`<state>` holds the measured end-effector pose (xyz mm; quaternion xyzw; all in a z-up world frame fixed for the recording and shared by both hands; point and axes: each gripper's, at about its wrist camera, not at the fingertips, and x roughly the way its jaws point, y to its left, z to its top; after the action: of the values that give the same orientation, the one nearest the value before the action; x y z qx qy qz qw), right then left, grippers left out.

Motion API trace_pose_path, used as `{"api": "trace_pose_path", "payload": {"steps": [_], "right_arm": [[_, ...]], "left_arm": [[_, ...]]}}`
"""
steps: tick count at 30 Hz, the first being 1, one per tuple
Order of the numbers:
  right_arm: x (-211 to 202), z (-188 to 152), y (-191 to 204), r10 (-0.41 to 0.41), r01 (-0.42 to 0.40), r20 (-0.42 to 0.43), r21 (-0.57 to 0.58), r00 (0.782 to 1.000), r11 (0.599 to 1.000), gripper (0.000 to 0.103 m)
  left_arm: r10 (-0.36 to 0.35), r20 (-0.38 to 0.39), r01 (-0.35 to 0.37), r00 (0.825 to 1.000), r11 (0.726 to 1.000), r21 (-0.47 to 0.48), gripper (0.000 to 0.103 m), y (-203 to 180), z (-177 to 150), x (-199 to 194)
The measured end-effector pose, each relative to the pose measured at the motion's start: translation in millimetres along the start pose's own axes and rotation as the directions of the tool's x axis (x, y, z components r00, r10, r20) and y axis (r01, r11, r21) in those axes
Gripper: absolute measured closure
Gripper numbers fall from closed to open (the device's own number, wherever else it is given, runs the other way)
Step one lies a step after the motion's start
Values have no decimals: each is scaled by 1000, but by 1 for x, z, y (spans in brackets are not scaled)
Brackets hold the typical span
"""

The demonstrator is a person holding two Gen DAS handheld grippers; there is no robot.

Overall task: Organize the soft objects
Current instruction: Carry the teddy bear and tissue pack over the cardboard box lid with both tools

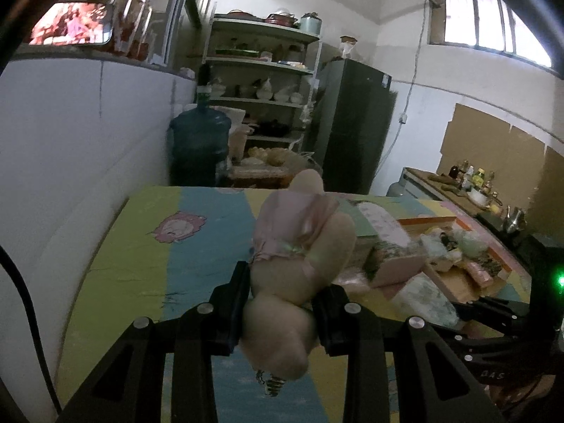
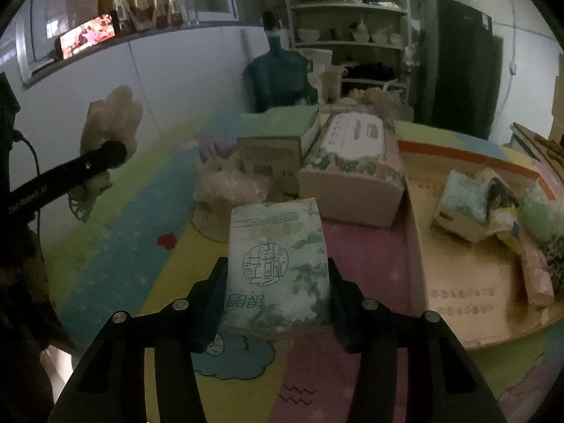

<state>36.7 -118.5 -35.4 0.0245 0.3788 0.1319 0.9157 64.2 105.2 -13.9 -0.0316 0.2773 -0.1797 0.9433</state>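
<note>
The beige plush doll (image 1: 299, 275) looks soft and matt, its pink dress (image 1: 292, 225) a thin cloth with a faint sheen. The green-printed tissue pack (image 2: 278, 264) wears smooth, slightly glossy plastic film. Both black tongs, left (image 1: 280, 312) and right (image 2: 278, 303), are matt, with shiny round metal screws. The pastel cartoon-printed mat (image 1: 197, 246) on the bench is smooth. The shallow brown cardboard tray (image 2: 458, 268) is dull paperboard.
</note>
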Motion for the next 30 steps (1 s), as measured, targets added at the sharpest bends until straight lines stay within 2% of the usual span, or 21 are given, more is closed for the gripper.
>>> {"api": "trace_pose_path", "payload": {"steps": [14,30], "right_arm": [[-39,8,-22,-14,11,99,27,995,1000,50],[-71,5,-77,-67,49,158,114,985,992,50]], "left_arm": [[-108,7,107,994,994,30,69,-60,8,7],[-155,-32,157,987,986,62,69,-120,15,32]]}}
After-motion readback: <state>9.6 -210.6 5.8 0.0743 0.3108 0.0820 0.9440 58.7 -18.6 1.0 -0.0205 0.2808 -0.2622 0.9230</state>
